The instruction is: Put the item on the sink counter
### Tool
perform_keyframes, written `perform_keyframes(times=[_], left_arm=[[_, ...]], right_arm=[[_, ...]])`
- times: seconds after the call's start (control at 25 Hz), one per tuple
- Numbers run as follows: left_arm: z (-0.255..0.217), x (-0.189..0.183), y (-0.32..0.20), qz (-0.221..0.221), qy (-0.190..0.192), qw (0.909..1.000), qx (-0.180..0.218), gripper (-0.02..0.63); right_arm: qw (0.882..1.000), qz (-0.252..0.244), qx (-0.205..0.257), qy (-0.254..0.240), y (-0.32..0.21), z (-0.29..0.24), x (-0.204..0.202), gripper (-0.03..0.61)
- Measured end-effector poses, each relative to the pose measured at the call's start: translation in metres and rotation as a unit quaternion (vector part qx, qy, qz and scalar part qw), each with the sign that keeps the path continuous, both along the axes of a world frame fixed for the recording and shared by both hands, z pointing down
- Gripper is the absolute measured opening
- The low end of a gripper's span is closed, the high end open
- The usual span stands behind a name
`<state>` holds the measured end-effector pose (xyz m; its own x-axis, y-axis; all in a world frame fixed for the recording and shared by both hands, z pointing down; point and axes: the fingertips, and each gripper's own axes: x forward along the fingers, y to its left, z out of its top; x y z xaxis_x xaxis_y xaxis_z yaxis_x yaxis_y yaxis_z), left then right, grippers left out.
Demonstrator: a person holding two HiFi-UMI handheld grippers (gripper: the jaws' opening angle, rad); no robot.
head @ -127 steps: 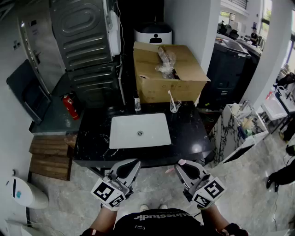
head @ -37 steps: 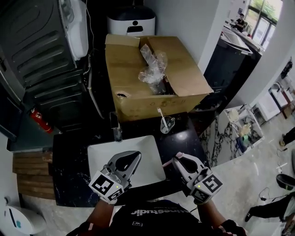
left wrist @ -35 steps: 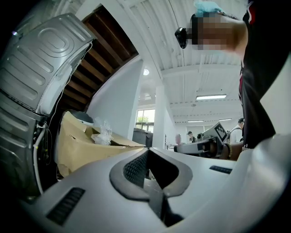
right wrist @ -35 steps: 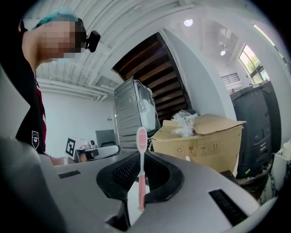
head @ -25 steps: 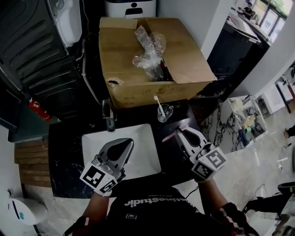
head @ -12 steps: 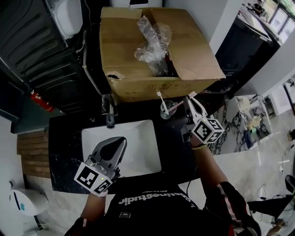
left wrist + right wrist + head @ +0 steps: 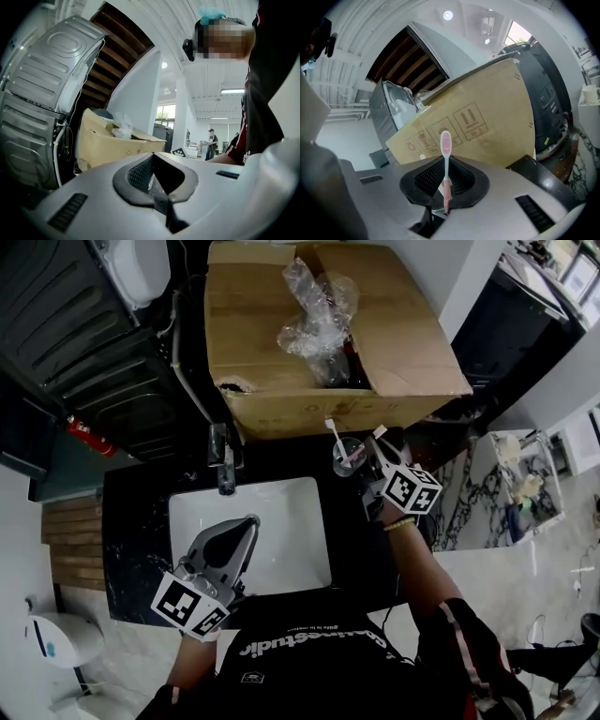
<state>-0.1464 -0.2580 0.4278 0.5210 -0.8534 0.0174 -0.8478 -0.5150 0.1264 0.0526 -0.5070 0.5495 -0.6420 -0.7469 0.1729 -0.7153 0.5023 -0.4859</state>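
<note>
Pink toothbrush (image 7: 446, 159) clamped upright in right gripper (image 7: 444, 177), near glass cup (image 7: 346, 456)

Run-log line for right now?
right gripper: shut on pink toothbrush, beside cup | left gripper: shut, empty, over basin front edge | toothbrush not yet released

A glossy black stone sink counter (image 7: 136, 521), veined white, frames a smooth white glazed basin (image 7: 291, 531) and a bright chrome-metal tap (image 7: 223, 465). Behind them, a matt brown cardboard box (image 7: 272, 343) carries crinkled clear plastic film (image 7: 319, 301) (shiny where light catches it). A slim pink-and-white plastic toothbrush (image 7: 446, 154) looks smooth against the ribbed black rubbery pads (image 7: 429, 177) of the right gripper (image 7: 445, 174), whose shell is matt grey plastic.
</note>
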Motion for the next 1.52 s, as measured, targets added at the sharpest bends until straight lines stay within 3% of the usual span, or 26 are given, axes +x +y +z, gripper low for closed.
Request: perform_keyframes(times=[0.48, 0.6, 0.88, 1.04, 1.24, 1.52], left_arm=[[0.002, 0.002, 0.006, -0.009, -0.003, 1.0000, -0.001, 0.015], [-0.001, 0.002, 0.008, -0.009, -0.002, 1.0000, 0.003, 0.015], [-0.010, 0.002, 0.011, -0.007, 0.004, 0.9998, 0.018, 0.015], [-0.016, 0.006, 0.012, 0.000, 0.008, 0.9996, 0.029, 0.015], [-0.024, 0.014, 0.014, 0.010, 0.014, 0.9990, 0.042, 0.015], [-0.030, 0.026, 0.013, 0.026, 0.021, 0.9982, 0.050, 0.015]], right_arm=[[0.999, -0.016, -0.015, 0.026, -0.007, 0.025, 0.004, 0.060], [0.999, -0.023, -0.011, 0.045, -0.004, 0.021, 0.005, 0.126], [0.996, -0.022, 0.017, 0.088, 0.016, 0.003, 0.020, 0.133], [0.990, -0.024, 0.057, 0.127, 0.041, -0.019, 0.025, 0.133], [0.972, -0.060, 0.144, 0.174, 0.093, -0.066, 0.004, 0.133], [0.967, -0.147, 0.179, 0.106, 0.178, -0.120, -0.051, 0.123]])
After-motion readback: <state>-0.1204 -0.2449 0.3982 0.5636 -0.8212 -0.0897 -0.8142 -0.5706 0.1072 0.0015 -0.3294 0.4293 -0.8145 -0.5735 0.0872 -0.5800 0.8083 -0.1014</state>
